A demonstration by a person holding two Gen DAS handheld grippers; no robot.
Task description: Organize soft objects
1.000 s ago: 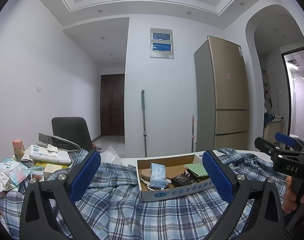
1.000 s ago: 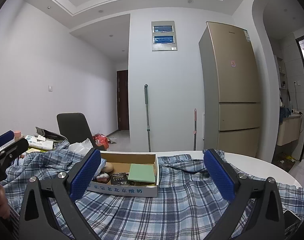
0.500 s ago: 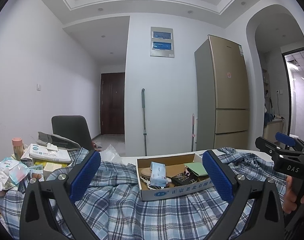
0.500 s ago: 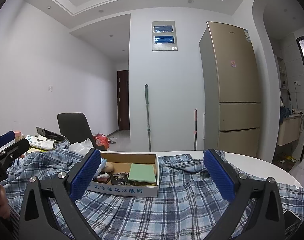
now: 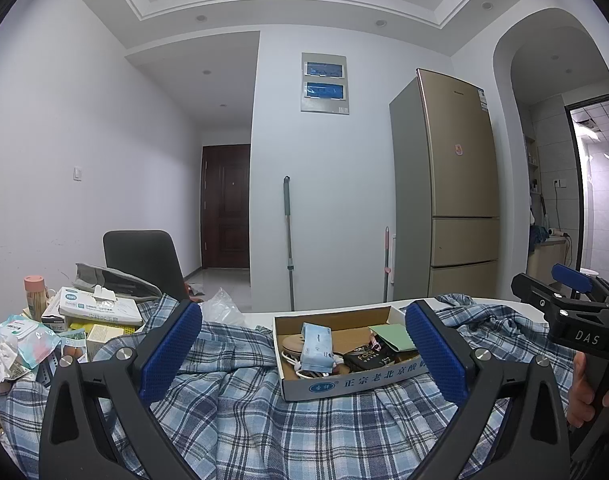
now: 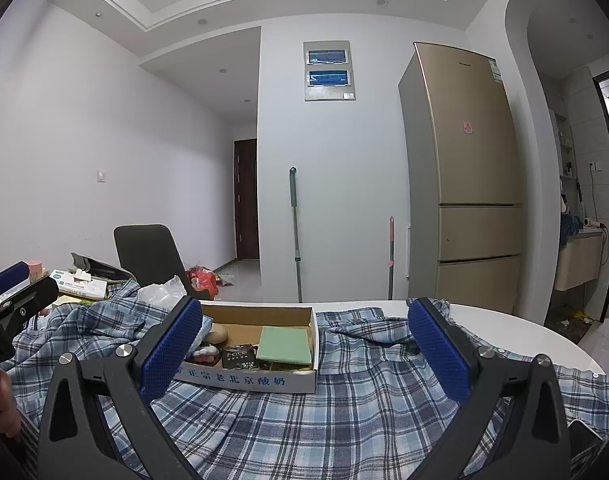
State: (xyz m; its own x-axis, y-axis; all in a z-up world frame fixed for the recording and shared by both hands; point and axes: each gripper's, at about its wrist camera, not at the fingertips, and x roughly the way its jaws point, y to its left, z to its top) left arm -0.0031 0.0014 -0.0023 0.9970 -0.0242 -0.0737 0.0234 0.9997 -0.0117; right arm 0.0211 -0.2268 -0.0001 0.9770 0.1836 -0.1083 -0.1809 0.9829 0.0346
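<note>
The left gripper (image 5: 302,354) was held above the near part of the table, its blue-padded jaws spread wide with nothing between them. The right gripper (image 6: 304,354) was held level beside it, jaws likewise spread wide and empty. A blue plaid shirt (image 5: 304,420) was seen rumpled and spread across the table (image 6: 504,322), covering most of its near side and reaching the far right edge. A shallow cardboard box (image 5: 352,382) was seen resting on the shirt, just beyond the fingertips of both grippers. Inside the box, a blue tissue pack (image 5: 317,346) was found at the left, a green pad (image 6: 284,345) toward the right, and a small black packet (image 6: 237,356) between them. At the far left of the table, a white wipes pack (image 5: 98,306) was seen stacked on other clutter. A dark chair (image 6: 148,254) and a gold fridge (image 6: 472,176) were seen beyond the table.
</note>
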